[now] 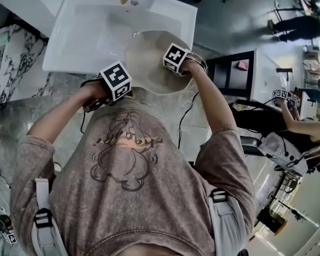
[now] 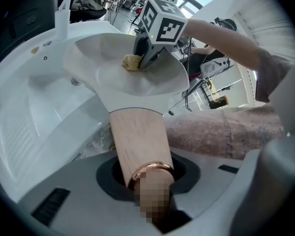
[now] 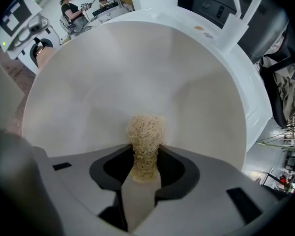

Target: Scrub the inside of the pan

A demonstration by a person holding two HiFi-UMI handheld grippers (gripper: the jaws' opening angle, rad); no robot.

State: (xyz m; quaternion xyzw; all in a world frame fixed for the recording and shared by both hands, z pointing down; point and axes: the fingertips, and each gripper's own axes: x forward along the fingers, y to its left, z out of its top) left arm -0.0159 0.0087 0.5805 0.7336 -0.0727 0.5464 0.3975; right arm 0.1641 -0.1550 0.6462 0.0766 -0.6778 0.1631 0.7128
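A cream-white pan (image 1: 149,63) is held over the front right of a white sink (image 1: 85,41). My left gripper (image 2: 145,181) is shut on the pan's wooden handle (image 2: 137,141), which ends in a copper ring. The pan's bowl (image 2: 113,77) tilts away from it. My right gripper (image 3: 145,173) is shut on a beige mesh scrubber (image 3: 145,141), whose tip presses against the pan's inner surface (image 3: 137,82). In the left gripper view the scrubber (image 2: 131,62) shows under the right gripper's marker cube (image 2: 162,23).
A white faucet (image 3: 236,18) rises at the sink's far edge, with the drain (image 1: 129,2) beside it. Marble counter (image 1: 10,52) lies left of the sink. A dark cabinet opening (image 1: 234,73) stands to the right, and a seated person (image 1: 293,116) works further right.
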